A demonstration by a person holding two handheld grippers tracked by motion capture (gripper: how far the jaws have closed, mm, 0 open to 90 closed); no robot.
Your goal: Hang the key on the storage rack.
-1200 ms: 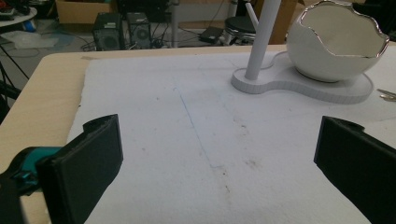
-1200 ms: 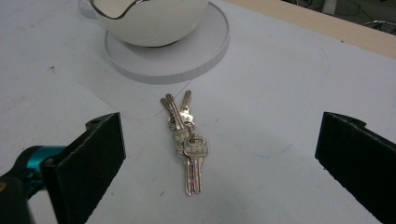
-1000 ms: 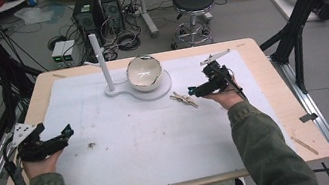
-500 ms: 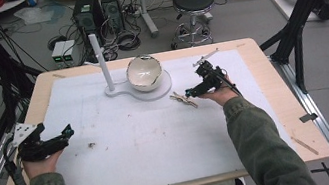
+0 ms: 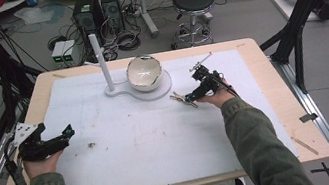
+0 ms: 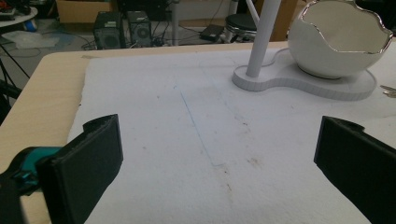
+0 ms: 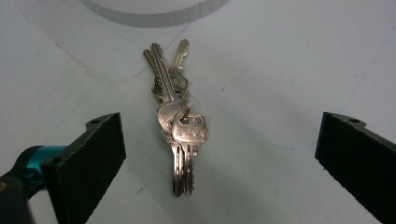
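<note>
Now the right gripper sits low over the white mat, its jaws spread wide with nothing between them but air. In the right gripper view the keys lie flat on the mat in the gap between the two black jaws, touching neither, fanned a little with their blades pointing both toward and away from the camera. From above, the keys lie just ahead of the gripper's tips, near the rim of the white stand. That stand carries a white bowl with a jagged, gilded edge and an upright post.

Well apart, at the mat's left edge, the left gripper rests in the person's hand, also wide open and empty. Its own view looks across bare, faintly stained mat toward the post and bowl.
</note>
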